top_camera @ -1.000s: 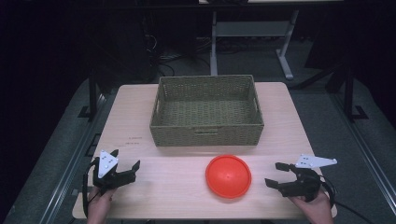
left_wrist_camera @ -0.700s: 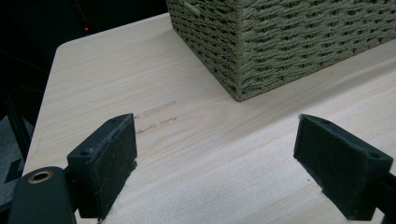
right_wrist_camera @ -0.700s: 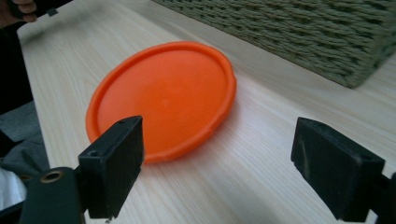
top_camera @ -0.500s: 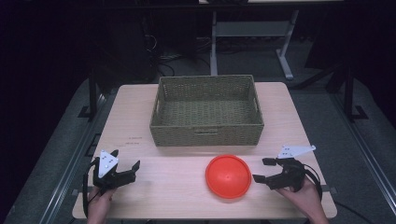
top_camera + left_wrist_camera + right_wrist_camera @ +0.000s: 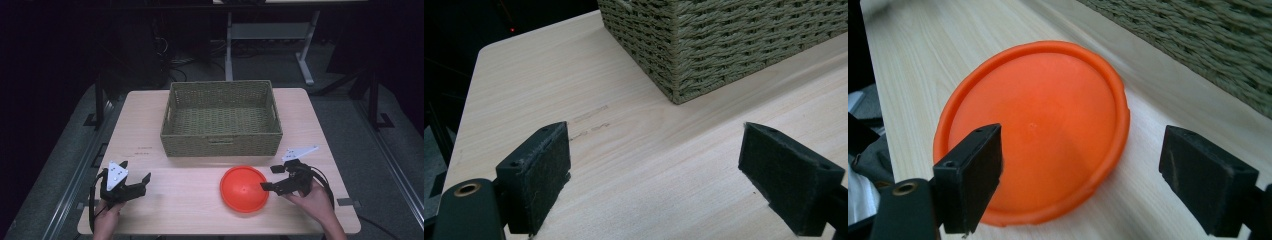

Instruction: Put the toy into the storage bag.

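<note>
The right gripper [image 5: 272, 177] hangs wide open and empty at the right edge of the disc [image 5: 244, 188], one jaw already over its rim. The disc lies flat just in front of the basket [image 5: 221, 145]. This looks like the approach to a pick: next the jaws need to straddle the rim and close. Since a second ago this gripper has slid leftward to the disc; the left gripper [image 5: 135, 183], open and empty, hasn't moved.

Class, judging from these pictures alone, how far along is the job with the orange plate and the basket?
Done: nothing yet; the woven basket holds nothing. In hand: the right gripper, jaws open, is at the orange plate, which lies flat on the table, not gripped. The left gripper waits open. Left, probably: gripping the plate and putting it in the basket.
</note>
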